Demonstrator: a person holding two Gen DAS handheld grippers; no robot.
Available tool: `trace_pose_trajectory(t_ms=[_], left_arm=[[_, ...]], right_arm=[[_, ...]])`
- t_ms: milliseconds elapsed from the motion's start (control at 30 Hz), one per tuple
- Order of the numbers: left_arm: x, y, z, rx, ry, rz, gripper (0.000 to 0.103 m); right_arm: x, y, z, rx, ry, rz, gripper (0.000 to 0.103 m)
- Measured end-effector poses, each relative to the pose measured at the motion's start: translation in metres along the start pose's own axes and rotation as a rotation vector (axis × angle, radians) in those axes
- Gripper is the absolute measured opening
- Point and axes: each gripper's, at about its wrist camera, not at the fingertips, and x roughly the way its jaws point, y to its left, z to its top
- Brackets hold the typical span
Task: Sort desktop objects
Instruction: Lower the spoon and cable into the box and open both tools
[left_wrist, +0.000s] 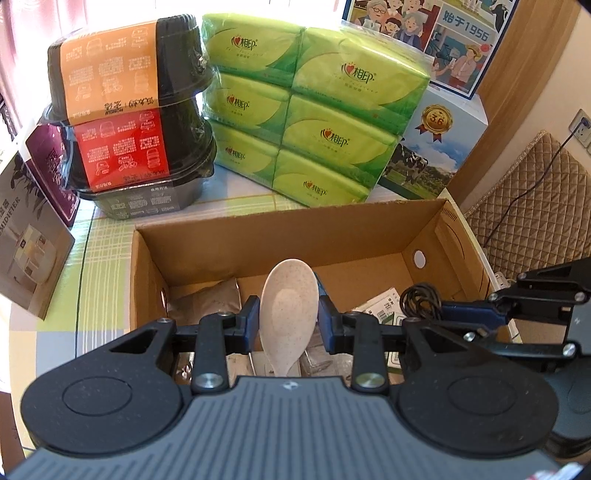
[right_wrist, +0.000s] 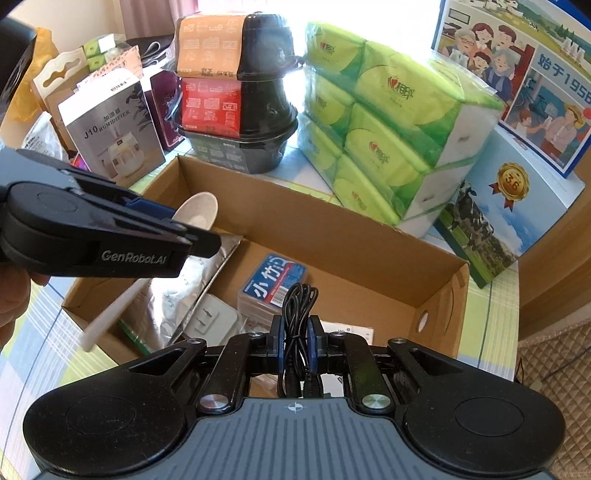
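The left gripper has its jaws clenched on a pale speckled spoon, bowl up between the pads and handle hanging below them, over the open cardboard box. The right gripper has its jaws clamped on a coiled black cable, whose loops stand above the pads while the plugs hang beneath, also over the box.

The likely trouble: the spoon is pinched across its curved bowl, a slippery hold, so it could twist or slide out before it is placed. The cable is held only by a few strands; loose loops could snag on the box wall or uncoil when released. The two grippers hang near each other, so one could knock the other's load.

Below the jaws the box already holds a silver foil pouch, a white plug adapter and a blue-lidded case, leaving little bare floor. Beyond the jaws, on the worktop, stand stacked black meal bowls, green tissue packs and a humidifier carton, all clear of the box.
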Motion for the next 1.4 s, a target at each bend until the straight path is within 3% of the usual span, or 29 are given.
trace_pose_trajectory(t_ms=[700,900,967,1033,1067,1400], left_arm=[[0.005,0.013,-0.015,-0.016,0.027,-0.001,0.029],[0.003,0.013,-0.017,-0.014,0.030,0.000,0.032],[0.002,0.014,-0.019,-0.013,0.032,0.004,0.034],[0.002,0.016,-0.020,-0.014,0.034,0.009,0.035],[0.001,0.018,-0.021,-0.015,0.034,0.011,0.036],[-0.006,0.025,-0.030,-0.017,0.038,0.028,0.042]], right_arm=[[0.006,0.004,0.000,0.011,-0.003,0.001,0.009],[-0.001,0.003,0.003,0.067,-0.061,0.056,0.009],[-0.004,-0.001,0.005,0.123,-0.094,0.082,0.013],[-0.006,-0.005,0.007,0.163,-0.104,0.098,0.039],[-0.007,-0.005,0.008,0.170,-0.109,0.099,0.041],[-0.012,-0.005,0.002,0.153,-0.095,0.062,0.042]])
